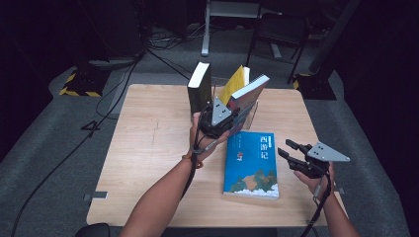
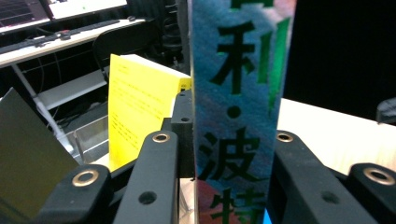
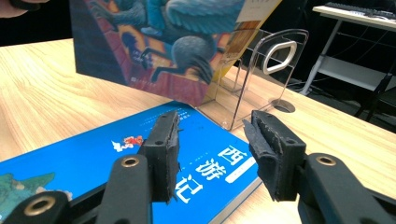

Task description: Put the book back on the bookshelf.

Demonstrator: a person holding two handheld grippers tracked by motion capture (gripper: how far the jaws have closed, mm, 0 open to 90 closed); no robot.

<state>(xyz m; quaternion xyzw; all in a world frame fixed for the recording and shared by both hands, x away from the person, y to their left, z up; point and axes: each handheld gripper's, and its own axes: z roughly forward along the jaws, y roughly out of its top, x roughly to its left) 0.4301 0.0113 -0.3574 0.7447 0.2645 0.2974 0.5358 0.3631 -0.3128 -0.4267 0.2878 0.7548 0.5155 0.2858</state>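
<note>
Table: wooden, bears everything below
Blue book: flat on table, just beside clear stand
Colourful book: tilted at stand, clenched by spine in left gripper
Yellow book: beside it in stand
Right gripper: released, jaws apart above blue book

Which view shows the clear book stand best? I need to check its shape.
The right gripper view: the clear book stand shows its upright end panel with a cut-out. The high view has it mostly hidden behind the held book; the left gripper view shows a clear corner.
</note>
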